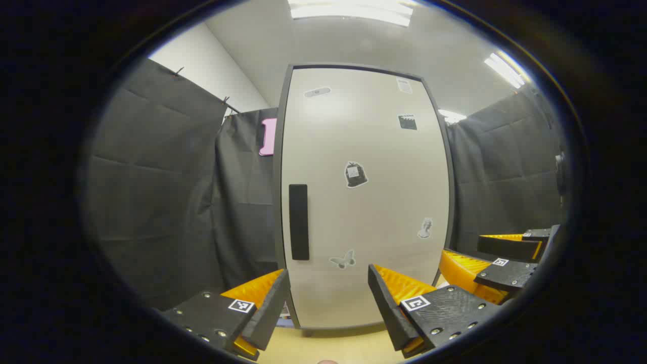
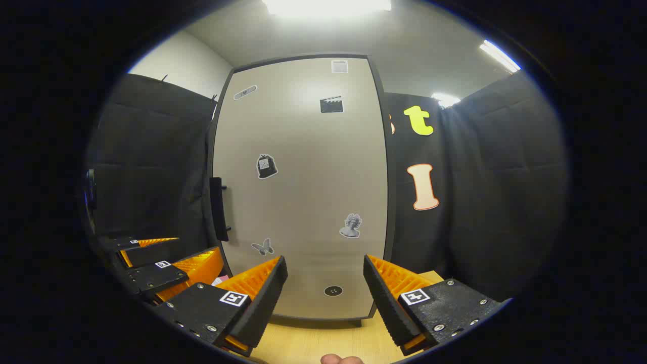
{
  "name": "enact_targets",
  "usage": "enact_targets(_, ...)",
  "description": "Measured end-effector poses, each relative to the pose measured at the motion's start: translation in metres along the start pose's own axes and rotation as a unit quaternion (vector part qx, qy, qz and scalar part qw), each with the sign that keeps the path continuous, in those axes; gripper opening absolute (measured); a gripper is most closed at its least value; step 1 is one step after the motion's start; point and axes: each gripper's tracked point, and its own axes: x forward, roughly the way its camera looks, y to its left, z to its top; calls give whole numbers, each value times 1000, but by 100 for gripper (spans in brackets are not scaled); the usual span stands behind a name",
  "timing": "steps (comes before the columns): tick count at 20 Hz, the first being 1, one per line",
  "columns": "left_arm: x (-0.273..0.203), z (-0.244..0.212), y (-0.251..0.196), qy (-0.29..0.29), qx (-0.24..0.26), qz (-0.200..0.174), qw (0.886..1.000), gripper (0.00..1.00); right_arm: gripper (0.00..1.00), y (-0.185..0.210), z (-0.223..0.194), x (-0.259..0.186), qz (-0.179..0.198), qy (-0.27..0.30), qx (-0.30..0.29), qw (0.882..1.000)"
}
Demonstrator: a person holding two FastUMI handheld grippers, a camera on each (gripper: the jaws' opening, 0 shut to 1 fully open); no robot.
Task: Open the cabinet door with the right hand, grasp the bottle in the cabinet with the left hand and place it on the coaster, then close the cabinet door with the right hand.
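In the left gripper view, the tall pale grey cabinet door with a dark frame (image 1: 364, 202) is standing shut straight ahead, filling the centre from 12 o'clock down to 6 o'clock. Its black vertical bar handle (image 1: 298, 221) is sitting near the door's edge at about 9 o'clock of the panel, and small stickers are dotting the face. The left gripper (image 1: 328, 303) is hanging wide open with nothing between its fingers, apart from the door, above the light wooden tabletop (image 1: 328, 346) at 6 o'clock. The right gripper (image 1: 493, 258) is showing at 4 o'clock, near the door's lower corner; how far it is open cannot be told from there.

In the right gripper view, the same door (image 2: 303, 192) is facing the camera with the handle (image 2: 218, 208) at 9 o'clock, seen edge-on. The right gripper (image 2: 326, 296) is spread wide and gripping nothing, short of the door, over the tabletop (image 2: 323, 341). The left gripper (image 2: 167, 260) is sitting at 8 o'clock, just below the handle. With the door shut, the bottle is hidden from sight
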Motion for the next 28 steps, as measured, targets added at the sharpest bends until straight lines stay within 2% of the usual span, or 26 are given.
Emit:
enact_targets(19,-4,10,-2,-6,-5,-6,1000,89,94,-4,7,-2,3,-5,-2,1000)
enact_targets(25,-16,6,14,-10,-5,0,1000,89,94,2,13,8,14,-12,-7,1000)
enact_targets(28,-32,-1,37,-10,-7,16,1000,89,94,16,19,17,34,-18,-9,999)
